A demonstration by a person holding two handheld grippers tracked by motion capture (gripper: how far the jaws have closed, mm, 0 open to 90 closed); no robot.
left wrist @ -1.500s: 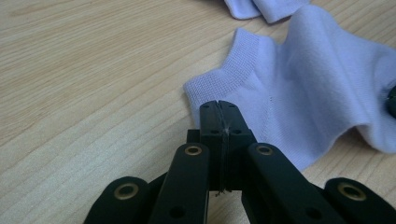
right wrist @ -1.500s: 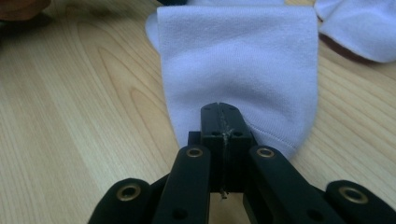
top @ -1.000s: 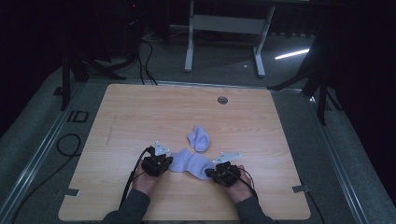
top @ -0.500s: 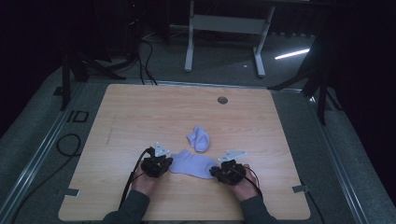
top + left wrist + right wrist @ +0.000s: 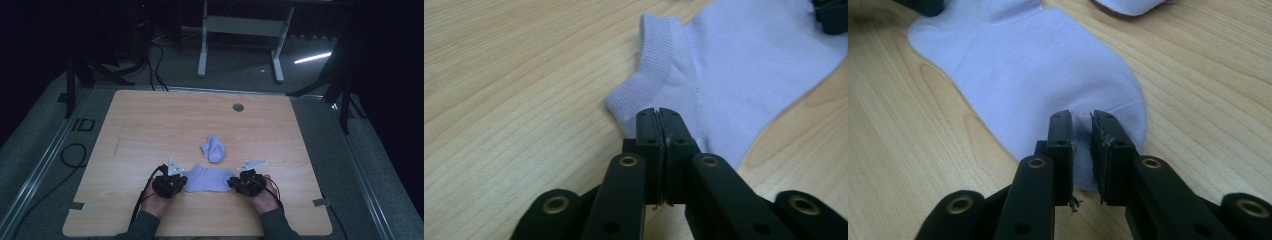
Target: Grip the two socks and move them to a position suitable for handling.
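Observation:
A pale lilac ankle sock [image 5: 210, 179] lies flat on the wooden table [image 5: 150, 125] between my two grippers. My left gripper [image 5: 182, 182] pinches its cuff-and-heel edge [image 5: 659, 65]; its jaws [image 5: 658, 112] look pressed together on the cloth and have just begun opening. My right gripper [image 5: 233, 183] is at the toe [image 5: 1038, 65]; its jaws [image 5: 1081, 116] have just been opening and stand a little apart, with a small pucker of sock between them. A second, bunched sock [image 5: 213, 148] lies just beyond the flat one.
A round grommet hole [image 5: 238, 107] is near the table's far edge. Tape marks [image 5: 74, 205] sit at the front corners. A cable [image 5: 142, 200] trails from the left gripper. A metal desk frame [image 5: 240, 25] stands on the floor beyond.
The sock between the grippers has gone from rumpled to stretched out flat on the table. The hands have barely shifted.

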